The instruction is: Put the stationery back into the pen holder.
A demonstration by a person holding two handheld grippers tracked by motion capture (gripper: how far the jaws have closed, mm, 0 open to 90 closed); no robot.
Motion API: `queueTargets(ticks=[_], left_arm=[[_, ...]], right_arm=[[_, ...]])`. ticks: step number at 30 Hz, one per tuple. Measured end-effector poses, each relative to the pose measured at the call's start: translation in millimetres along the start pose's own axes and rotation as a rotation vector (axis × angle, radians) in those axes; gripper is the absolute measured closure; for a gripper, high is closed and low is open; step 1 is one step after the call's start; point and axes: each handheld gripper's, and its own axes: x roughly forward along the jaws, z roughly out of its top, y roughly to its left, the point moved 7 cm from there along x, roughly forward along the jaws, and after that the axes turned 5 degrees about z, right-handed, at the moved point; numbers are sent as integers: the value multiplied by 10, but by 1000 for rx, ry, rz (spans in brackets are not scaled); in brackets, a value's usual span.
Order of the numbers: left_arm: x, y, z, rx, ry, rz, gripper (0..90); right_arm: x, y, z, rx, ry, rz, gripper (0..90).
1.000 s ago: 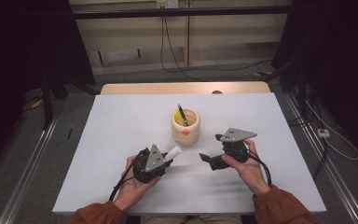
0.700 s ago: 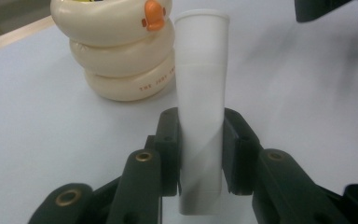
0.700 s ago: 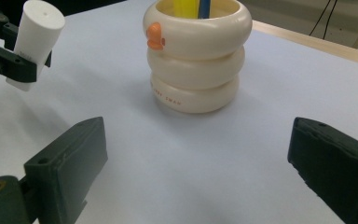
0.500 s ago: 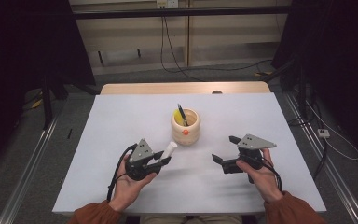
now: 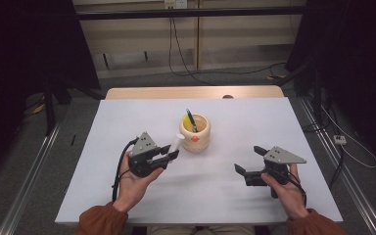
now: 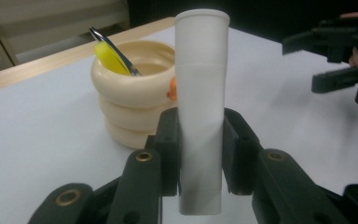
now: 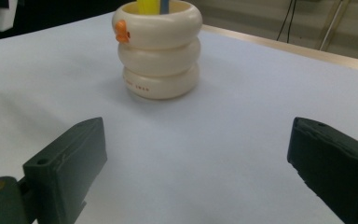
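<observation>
Left claw (image 6: 200, 154) clamped on a white plastic cylindrical tube (image 6: 200, 107), pads pressing both sides of its lower half, tube upright between them in the left gripper view. In the high view the left claw (image 5: 169, 152) sits over the white surface (image 5: 127, 196), just left of a cream ribbed ring-shaped holder cup (image 5: 196, 134), with the tube (image 5: 176, 144) angled up toward the cup and its tip near the rim; touching or not, cannot tell. Cup holds a yellow flat item (image 5: 188, 122) and a dark pen (image 5: 191, 120), and has a small orange knob (image 5: 194, 138) on its side. Right claw (image 5: 249, 164) spread wide with nothing between the pads, low over the surface, well apart from the cup on its right. Right gripper view: right claw (image 7: 196, 163) faces the cup (image 7: 158, 51) across bare surface (image 7: 191, 140).
</observation>
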Motion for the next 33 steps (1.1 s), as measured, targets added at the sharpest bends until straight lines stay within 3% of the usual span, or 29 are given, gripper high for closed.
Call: queueTargets(ticks=[3, 12, 25, 33], left_arm=[[26, 52, 70, -11, -9, 10, 711], [176, 129, 286, -35, -37, 27, 711], [450, 171, 583, -19, -74, 60, 711], [672, 239, 673, -67, -105, 68, 711]], right_arm=[[-55, -48, -47, 23, 29, -23, 50], [-214, -137, -148, 70, 25, -49, 51], [-291, -99, -169, 58, 14, -57, 49], [-298, -101, -176, 67, 10, -43, 45]])
